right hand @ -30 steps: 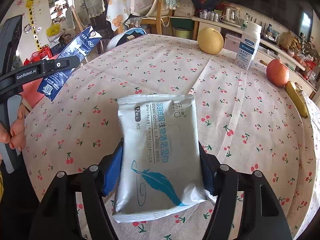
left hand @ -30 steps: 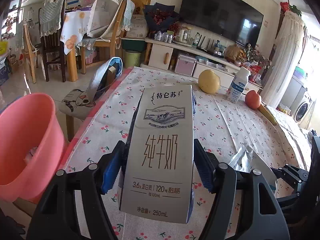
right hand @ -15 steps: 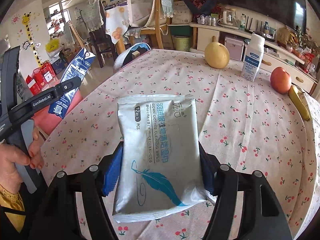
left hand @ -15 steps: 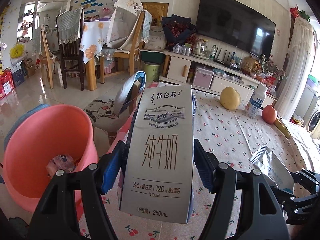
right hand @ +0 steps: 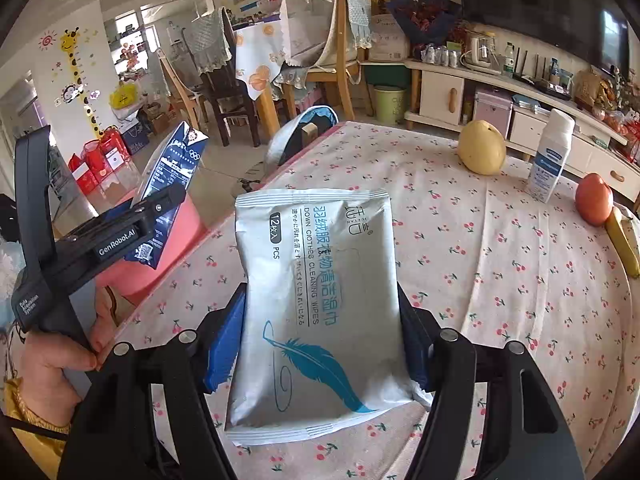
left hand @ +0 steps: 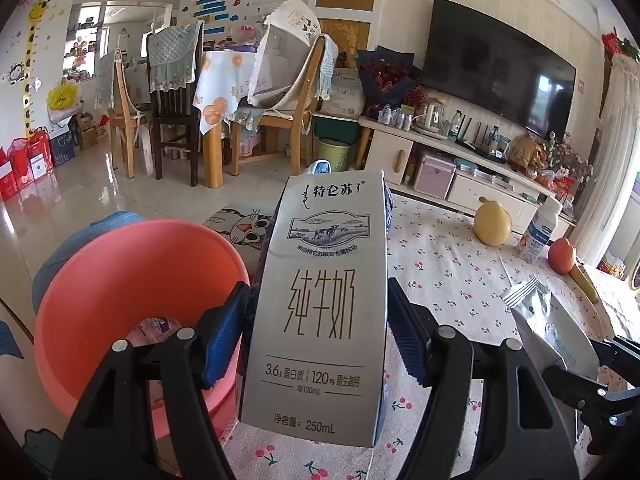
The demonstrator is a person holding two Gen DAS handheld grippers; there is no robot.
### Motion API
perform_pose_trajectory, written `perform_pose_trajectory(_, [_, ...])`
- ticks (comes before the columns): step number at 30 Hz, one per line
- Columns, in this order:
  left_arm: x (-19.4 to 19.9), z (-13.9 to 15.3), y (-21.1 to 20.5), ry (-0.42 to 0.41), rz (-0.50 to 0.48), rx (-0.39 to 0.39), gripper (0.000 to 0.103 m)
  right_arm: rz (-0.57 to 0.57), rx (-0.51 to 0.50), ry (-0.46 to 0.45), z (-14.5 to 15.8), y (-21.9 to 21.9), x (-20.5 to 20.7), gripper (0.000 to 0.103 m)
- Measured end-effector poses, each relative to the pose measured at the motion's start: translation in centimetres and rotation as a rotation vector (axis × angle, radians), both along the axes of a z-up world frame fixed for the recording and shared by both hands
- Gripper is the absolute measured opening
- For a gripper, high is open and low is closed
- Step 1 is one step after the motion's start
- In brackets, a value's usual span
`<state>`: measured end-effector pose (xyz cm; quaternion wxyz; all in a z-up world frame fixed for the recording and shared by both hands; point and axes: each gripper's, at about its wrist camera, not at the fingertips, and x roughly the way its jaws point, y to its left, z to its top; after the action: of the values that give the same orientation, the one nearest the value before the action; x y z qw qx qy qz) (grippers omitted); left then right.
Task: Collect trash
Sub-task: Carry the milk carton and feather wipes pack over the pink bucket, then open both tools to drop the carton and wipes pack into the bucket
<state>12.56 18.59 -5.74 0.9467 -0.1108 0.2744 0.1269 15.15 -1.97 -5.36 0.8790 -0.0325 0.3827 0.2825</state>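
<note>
Silver-grey rectangular milk carton, pinched at mid-sides by left gripper, hung beside pink plastic bucket; judged light, stiff. Right gripper clamped soft white wipes pouch, farther from bucket.

Round pink plastic bin mouth open upward beside table edge, one wrapper at bottom. Near stretch of cherry-print tablecloth bare. Far edge blocked: yellow pomelo, white plastic bottle, red apple, banana. Cat-print stool close behind bin.
</note>
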Motion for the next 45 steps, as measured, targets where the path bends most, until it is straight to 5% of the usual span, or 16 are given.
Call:
perform_pose_trajectory(8, [-1.4,0.4,4.0,-0.028,0.132,-0.056,0.069,0.098,0.029,-0.026,2.4,6.6,0.7,0.068])
perform_pose_trajectory(16, [-3.3,-0.8,10.9,-0.010,0.336,-0.202,0.069,0.217,0.074,-0.027,3.9,15.8,2.1,0.068])
perform_pose_trajectory(23, [-3.9,-2.2,13.9,0.018,0.398,-0.278,0.069,0.283,0.110,0.000,3.5,22.9,3.4,0.069])
perform_pose_trajectory(26, [-3.7,-2.9,14.5,0.046,0.422,-0.294,0.070,0.301,0.136,0.026,2.6,24.6,4.4,0.077])
perform_pose_trajectory(30, [-3.6,-3.1,15.0,0.063,0.464,-0.282,0.082,0.273,0.175,0.089,1.5,24.7,5.8,0.082])
perform_pose_trajectory(45, [-3.7,-2.8,14.6,0.068,0.505,-0.248,0.087,0.178,0.231,0.114,0.4,17.5,5.8,0.090])
